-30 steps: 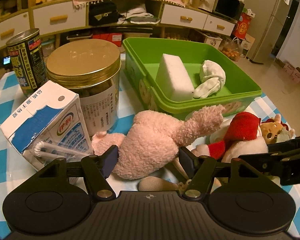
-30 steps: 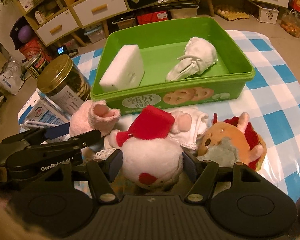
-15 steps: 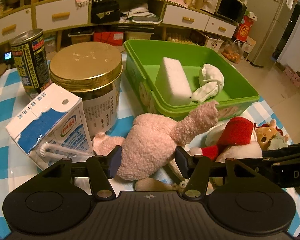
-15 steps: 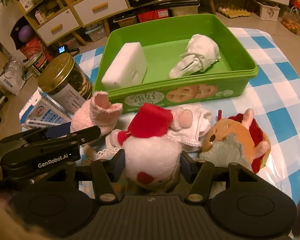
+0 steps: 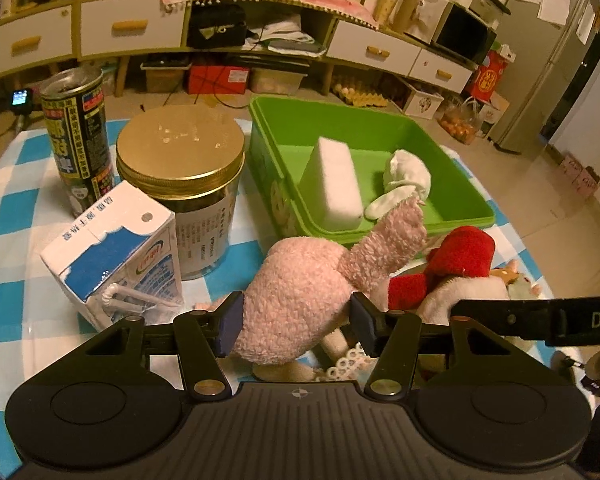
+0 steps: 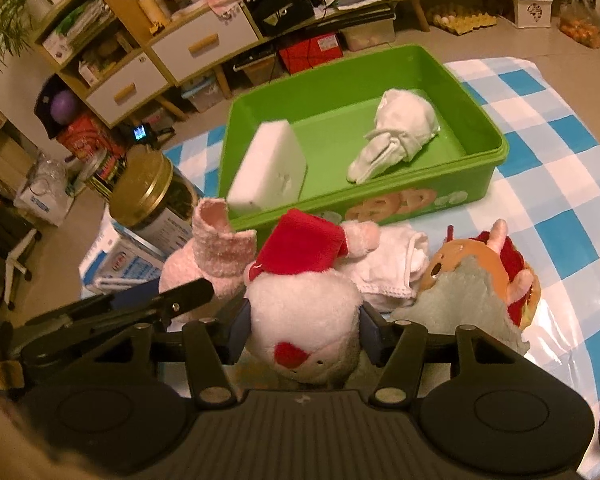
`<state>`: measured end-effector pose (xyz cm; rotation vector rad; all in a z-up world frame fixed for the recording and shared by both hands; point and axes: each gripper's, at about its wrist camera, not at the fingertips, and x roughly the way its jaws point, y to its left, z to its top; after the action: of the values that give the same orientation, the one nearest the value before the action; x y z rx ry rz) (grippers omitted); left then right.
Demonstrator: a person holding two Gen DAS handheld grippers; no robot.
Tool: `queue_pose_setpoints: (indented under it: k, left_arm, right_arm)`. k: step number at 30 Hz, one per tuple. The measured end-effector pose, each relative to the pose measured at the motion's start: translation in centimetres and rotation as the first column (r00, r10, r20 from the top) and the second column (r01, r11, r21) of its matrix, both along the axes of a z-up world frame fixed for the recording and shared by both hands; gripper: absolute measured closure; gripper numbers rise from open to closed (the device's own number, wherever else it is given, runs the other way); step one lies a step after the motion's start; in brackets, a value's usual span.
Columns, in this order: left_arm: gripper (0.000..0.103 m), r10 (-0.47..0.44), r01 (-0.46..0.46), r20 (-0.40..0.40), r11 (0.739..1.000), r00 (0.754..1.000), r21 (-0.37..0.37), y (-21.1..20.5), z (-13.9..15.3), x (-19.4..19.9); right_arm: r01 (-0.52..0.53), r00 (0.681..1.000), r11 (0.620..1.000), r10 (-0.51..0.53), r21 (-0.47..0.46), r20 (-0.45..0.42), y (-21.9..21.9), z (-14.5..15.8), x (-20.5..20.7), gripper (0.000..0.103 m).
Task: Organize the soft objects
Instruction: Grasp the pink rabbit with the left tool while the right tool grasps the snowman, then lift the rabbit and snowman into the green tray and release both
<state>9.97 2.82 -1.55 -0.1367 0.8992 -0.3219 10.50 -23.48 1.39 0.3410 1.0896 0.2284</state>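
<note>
Two grippers, each closed on one plush. My left gripper (image 5: 294, 326) has its blue pads pressed into both flanks of the pink plush (image 5: 300, 304), a nubbly, pear-shaped toy with one limb raised toward 1 o'clock. My right gripper (image 6: 302, 330) is clamped likewise on the Santa plush (image 6: 304, 312), a round white fleecy body with a red felt hat (image 6: 300, 244).

Soft items counted: three plush toys, the third being a brown reindeer plush (image 6: 476, 276) at 3 o'clock of the Santa, lying on the cloth; one crumpled white cloth (image 6: 384, 268) between the Santa and the reindeer; and, inside the green bin (image 6: 420, 196), one white rectangular sponge block (image 6: 268, 172) standing on its long edge and one knotted white rag (image 6: 400, 136). The bin is smooth moulded plastic with a rolled rim, at 12 o'clock of both plush toys.

Hard items, at 10 to 11 o'clock in the left view: one glass jar with a gold screw lid (image 5: 180, 148), one printed tin can (image 5: 78, 136), one milk carton (image 5: 116, 256) lying tilted with a straw on its side.

Surface: a glossy blue-and-white checked tablecloth (image 6: 560, 200). Room: low white-drawered cabinets (image 5: 132, 32), cluttered shelves, and what may be a microwave at 1 o'clock.
</note>
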Motion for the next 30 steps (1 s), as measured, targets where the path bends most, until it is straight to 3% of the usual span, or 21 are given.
queue_pose_setpoints:
  k: [18, 30]
  left_arm:
    - [0.046, 0.026, -0.021, 0.062, 0.996, 0.998, -0.086, 0.5, 3.8, -0.7]
    - [0.046, 0.049, -0.036, 0.100, 0.990, 0.994, -0.135, 0.1, 5.2, -0.5]
  right_arm:
    - [0.050, 0.994, 0.992, -0.061, 0.113, 0.096, -2.2, 4.0, -0.4, 0.064]
    - [0.123, 0.972, 0.962, -0.166, 0.244, 0.165, -5.3, 6.6, -0.7, 0.064]
